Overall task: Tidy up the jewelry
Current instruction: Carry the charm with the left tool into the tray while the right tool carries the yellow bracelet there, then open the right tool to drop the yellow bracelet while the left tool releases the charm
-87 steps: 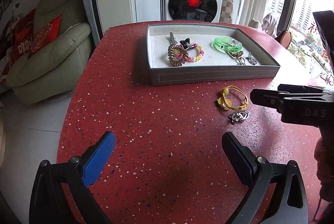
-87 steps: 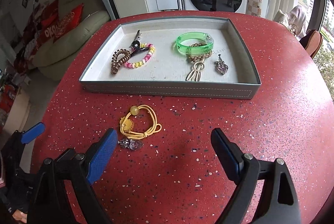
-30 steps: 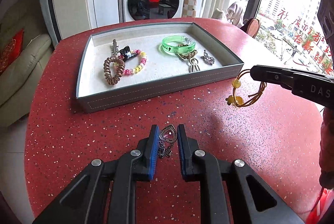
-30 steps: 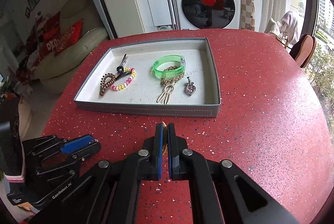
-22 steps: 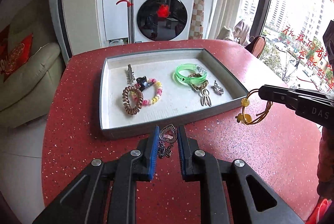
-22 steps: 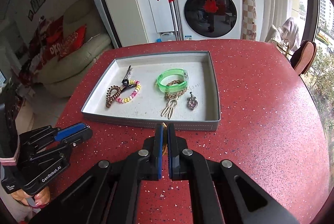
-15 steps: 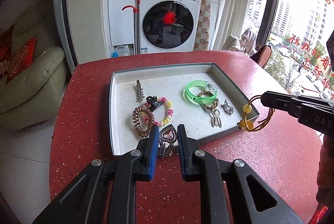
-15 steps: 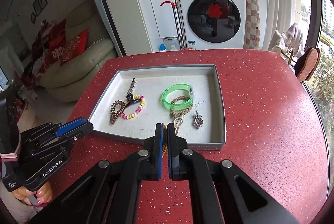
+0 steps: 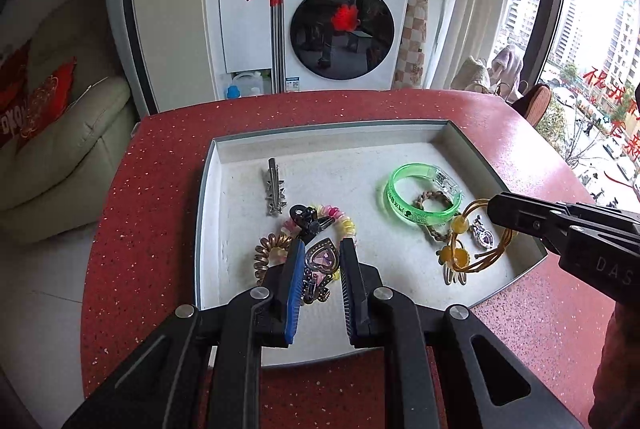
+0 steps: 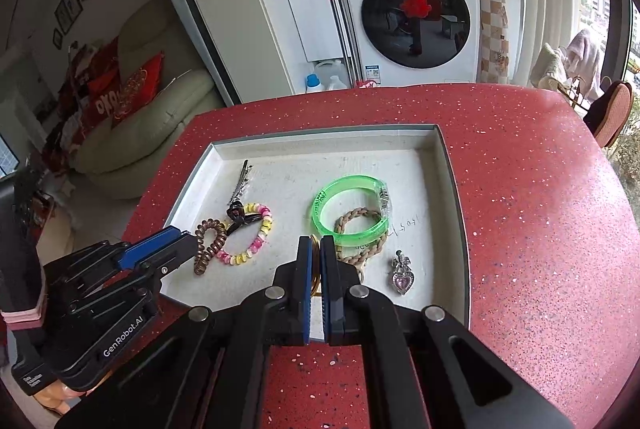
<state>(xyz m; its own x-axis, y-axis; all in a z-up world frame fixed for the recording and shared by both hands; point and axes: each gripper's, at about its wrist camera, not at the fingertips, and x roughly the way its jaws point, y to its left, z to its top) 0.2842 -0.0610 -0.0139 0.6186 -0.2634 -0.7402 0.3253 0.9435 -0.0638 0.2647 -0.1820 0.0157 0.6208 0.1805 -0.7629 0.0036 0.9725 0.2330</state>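
My left gripper [image 9: 320, 249] is shut on a silver heart pendant with a pink stone [image 9: 319, 261], held above the near left part of the grey tray [image 9: 208, 213]. My right gripper [image 10: 316, 245] is shut on a yellow cord bracelet [image 9: 464, 249] with beads, which dangles over the tray's right side; in the right wrist view only a sliver of the yellow cord bracelet [image 10: 316, 261] shows between the pads. Lying in the tray are a green bangle [image 10: 352, 213], a braided rope bracelet [image 10: 360, 237], a second heart pendant [image 10: 402, 275], a coil hair tie [image 10: 210, 245], a pastel bead bracelet [image 10: 250, 237] and a silver hair clip [image 9: 274, 191].
The tray sits on a red speckled table [image 10: 540, 229] whose far edge lies just behind it. A washing machine [image 10: 416, 13], a cream sofa [image 10: 148, 121] and a chair [image 10: 610, 113] stand beyond. A hand [image 10: 52, 395] holds the left gripper at lower left.
Both grippers moved forward from the bare table to above the tray, each carrying its piece. The tray now fills the near view.
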